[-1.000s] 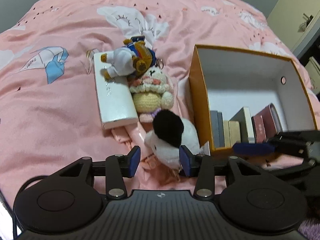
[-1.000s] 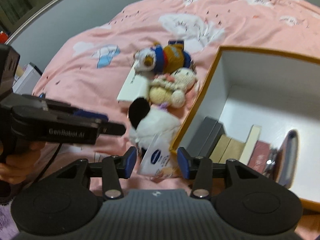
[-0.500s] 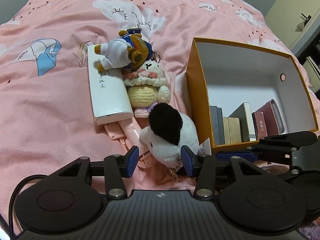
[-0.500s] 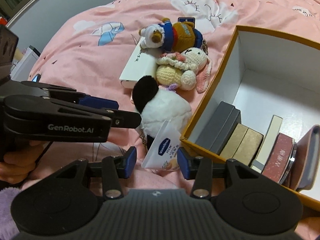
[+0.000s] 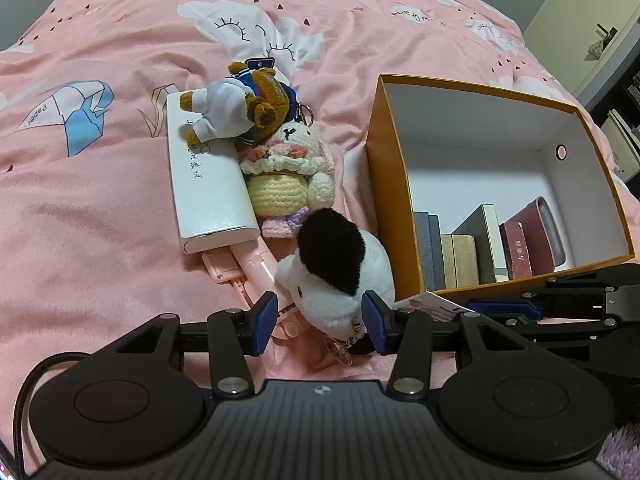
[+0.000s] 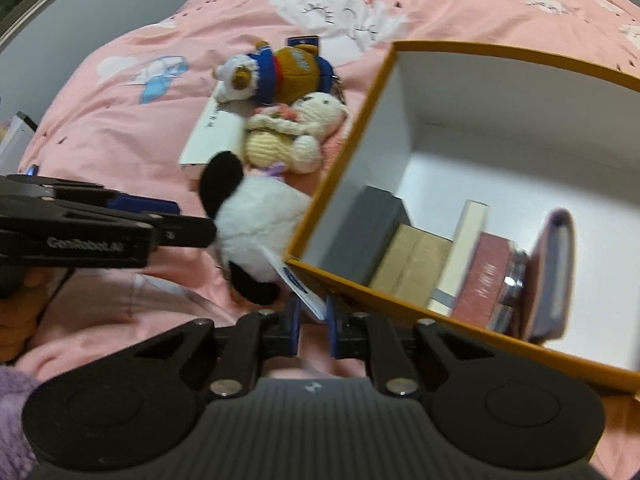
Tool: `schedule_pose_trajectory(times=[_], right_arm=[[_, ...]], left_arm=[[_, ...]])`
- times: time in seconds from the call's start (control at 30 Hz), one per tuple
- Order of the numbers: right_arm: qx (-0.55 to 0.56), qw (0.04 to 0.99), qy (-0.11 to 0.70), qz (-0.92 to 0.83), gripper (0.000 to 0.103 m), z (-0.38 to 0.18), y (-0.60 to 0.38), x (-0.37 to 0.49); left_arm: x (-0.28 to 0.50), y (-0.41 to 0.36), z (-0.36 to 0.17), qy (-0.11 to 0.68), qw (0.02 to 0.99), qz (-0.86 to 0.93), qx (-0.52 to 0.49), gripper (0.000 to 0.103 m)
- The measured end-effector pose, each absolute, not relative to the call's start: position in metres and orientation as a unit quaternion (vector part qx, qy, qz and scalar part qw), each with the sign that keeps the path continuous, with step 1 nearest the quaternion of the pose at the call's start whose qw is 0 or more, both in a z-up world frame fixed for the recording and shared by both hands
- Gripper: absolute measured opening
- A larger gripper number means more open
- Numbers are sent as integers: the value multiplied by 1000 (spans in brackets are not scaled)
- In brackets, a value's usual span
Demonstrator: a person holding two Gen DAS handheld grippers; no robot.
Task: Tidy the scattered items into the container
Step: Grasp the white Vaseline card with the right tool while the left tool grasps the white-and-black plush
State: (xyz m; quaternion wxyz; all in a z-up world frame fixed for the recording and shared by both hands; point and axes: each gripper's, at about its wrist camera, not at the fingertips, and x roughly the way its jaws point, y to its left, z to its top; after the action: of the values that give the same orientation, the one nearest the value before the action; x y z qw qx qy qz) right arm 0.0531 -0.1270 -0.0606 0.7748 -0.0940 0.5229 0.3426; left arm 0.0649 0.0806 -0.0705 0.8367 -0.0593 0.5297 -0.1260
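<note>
A white plush with a black ear [image 5: 340,264] lies on the pink bedspread beside the orange box [image 5: 472,86]. My left gripper [image 5: 320,322] is open, its blue pads on either side of the plush's near end. A small white sachet [image 6: 296,280] leans at the box's near corner. The jaws of my right gripper [image 6: 311,320] are closing and the pads pinch the sachet's lower end. In the left wrist view the sachet [image 5: 432,302] sticks out from the right gripper [image 5: 476,308]. The left gripper [image 6: 188,220] shows side-on against the plush [image 6: 256,216].
A white power bank [image 5: 208,184], a brown bear in a sailor suit [image 5: 240,108], a crocheted bunny [image 5: 288,172] and a pink folding thing [image 5: 240,268] lie left of the box. Several books [image 5: 480,248] stand along the box's near wall. A hand [image 6: 16,320] holds the left gripper.
The right jaws have come together onto the sachet, and that gripper has dipped toward the box corner. The left gripper has edged forward around the plush.
</note>
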Motion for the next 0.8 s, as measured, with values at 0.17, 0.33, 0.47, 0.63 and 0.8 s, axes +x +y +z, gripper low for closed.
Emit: schedule_pose_trajectory(times=[0.17, 0.33, 0.47, 0.63, 0.8], right_arm=[[-96, 773, 520, 349, 14, -60, -126, 52], [-95, 773, 521, 350, 13, -59, -128, 51], [-92, 775, 521, 347, 13, -58, -131, 51], [-86, 774, 526, 343, 13, -59, -135, 52], [-76, 773, 532, 338, 13, -60, -139, 53]], left_arm=[[70, 73, -72, 520, 842, -133, -55, 54], [76, 63, -73, 514, 845, -141, -47, 59], [82, 60, -79, 519, 841, -146, -56, 60], [87, 51, -93, 534, 828, -161, -58, 67], [89, 46, -102, 541, 823, -161, -61, 70]])
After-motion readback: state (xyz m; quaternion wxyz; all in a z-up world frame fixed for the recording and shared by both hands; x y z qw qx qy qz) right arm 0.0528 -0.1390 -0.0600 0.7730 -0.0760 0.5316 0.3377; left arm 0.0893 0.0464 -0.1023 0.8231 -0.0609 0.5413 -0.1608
